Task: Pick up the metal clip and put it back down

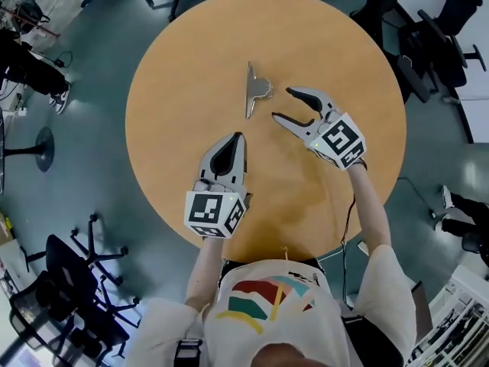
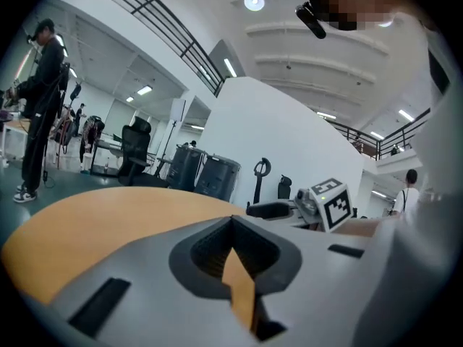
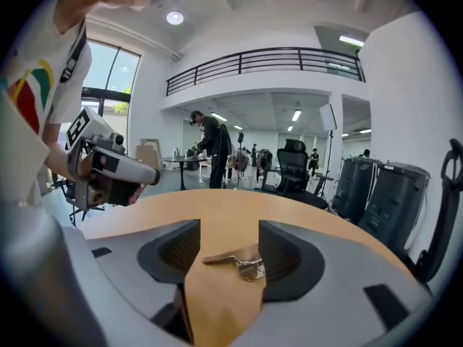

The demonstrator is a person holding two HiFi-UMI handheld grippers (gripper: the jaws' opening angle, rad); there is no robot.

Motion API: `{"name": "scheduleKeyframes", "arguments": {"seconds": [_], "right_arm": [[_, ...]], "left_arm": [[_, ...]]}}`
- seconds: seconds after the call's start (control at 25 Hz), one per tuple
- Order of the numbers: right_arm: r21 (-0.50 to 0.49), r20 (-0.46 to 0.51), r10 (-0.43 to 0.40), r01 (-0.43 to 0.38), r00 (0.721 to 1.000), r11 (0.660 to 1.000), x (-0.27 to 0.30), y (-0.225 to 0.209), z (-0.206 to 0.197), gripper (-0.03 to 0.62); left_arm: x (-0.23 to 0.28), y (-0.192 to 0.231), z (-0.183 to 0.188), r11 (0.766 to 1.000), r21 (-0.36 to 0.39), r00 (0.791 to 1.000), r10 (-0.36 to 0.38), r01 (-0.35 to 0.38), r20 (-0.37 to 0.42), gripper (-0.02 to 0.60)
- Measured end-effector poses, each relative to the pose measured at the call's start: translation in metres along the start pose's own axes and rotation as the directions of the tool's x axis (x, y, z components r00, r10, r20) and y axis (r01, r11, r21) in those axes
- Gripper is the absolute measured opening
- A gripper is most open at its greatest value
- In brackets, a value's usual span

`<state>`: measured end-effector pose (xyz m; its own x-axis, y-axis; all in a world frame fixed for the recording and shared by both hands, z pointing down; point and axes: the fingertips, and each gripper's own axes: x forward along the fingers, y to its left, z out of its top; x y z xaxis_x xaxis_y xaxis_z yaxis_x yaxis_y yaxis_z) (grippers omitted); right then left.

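Silver metal clip (image 1: pixel 256 89) lies on round wooden table (image 1: pixel 191 67), just ahead of your right gripper (image 1: pixel 282 103), jaws wide, empty. Probably best: advance low, centre clip between jaws before closing. Left gripper (image 1: pixel 238 136) closed, empty.

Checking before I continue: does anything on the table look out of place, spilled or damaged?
Nothing stands out. The silver metal clip lies on the round wooden table, just beyond the open right gripper; no spill shows.
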<state>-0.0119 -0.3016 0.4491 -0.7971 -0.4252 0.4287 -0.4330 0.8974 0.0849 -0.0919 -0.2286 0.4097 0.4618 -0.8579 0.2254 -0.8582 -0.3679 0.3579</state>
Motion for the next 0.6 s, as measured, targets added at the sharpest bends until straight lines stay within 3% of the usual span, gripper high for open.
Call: {"name": "scheduleKeyframes", "arguments": {"seconds": [0.16,0.28,0.48,0.6], "right_arm": [[-0.011,-0.097,0.034,-0.035,0.995,0.999,0.055,-0.027,-0.04,0.255],[-0.011,-0.179,0.055,-0.057,0.982,0.998,0.088,-0.041,-0.075,0.299],[-0.013,-0.239,0.197,-0.206,0.951,0.978,0.124,-0.041,-0.095,0.299],[-0.019,-0.261,0.273,-0.288,0.926,0.958,0.137,-0.04,-0.1,0.299]], "left_arm": [[0.031,0.026,-0.025,1.0,-0.028,0.998,0.009,-0.01,-0.054,0.043],[0.05,0.039,-0.043,0.999,-0.043,0.997,0.015,-0.019,-0.079,0.043],[0.069,0.061,-0.06,0.998,-0.053,0.994,0.023,-0.029,-0.108,0.043],[0.078,0.075,-0.066,0.993,-0.111,0.994,0.027,-0.039,-0.107,0.043]]}}
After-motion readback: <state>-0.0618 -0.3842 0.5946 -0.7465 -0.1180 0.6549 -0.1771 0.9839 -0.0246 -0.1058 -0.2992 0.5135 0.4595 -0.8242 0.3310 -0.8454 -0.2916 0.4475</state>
